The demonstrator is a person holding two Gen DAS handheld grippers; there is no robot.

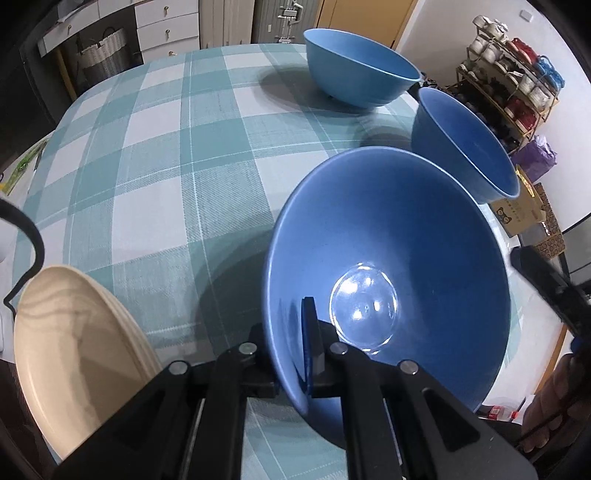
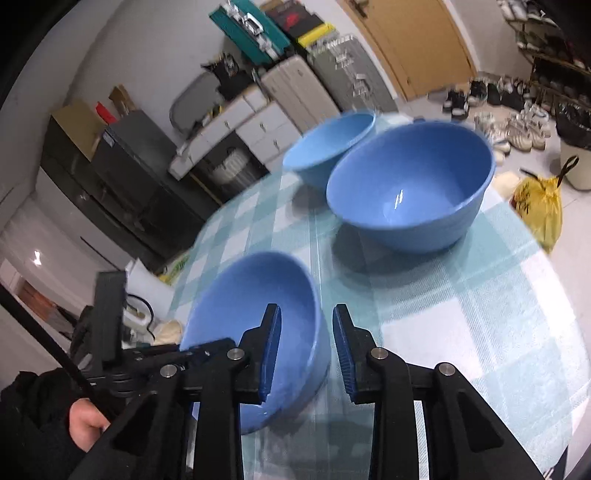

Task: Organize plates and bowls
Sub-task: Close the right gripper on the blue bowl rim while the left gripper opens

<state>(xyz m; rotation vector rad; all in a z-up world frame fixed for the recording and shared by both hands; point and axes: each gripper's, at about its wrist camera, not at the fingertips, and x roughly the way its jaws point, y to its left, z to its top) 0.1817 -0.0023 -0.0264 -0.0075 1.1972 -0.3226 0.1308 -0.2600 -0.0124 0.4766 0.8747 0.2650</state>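
My left gripper (image 1: pixel 291 354) is shut on the near rim of a blue bowl (image 1: pixel 399 236), one finger inside and one outside, holding it tilted above the checked tablecloth (image 1: pixel 177 147). Two more blue bowls stand beyond it: one at the right edge (image 1: pixel 469 147) and one at the far side (image 1: pixel 354 70). A stack of cream plates (image 1: pixel 74 350) lies at the lower left. My right gripper (image 2: pixel 306 350) is open with its fingers astride the right rim of the held bowl (image 2: pixel 258 310). The other bowls show farther off, the middle bowl (image 2: pixel 410 188) and the far bowl (image 2: pixel 328 147).
The round table drops off on all sides. A shoe rack (image 1: pixel 517 74) stands right of the table, cardboard boxes (image 1: pixel 528 210) below it. White drawers (image 1: pixel 166 26) stand behind. A yellow bag (image 2: pixel 539 206) lies on the floor.
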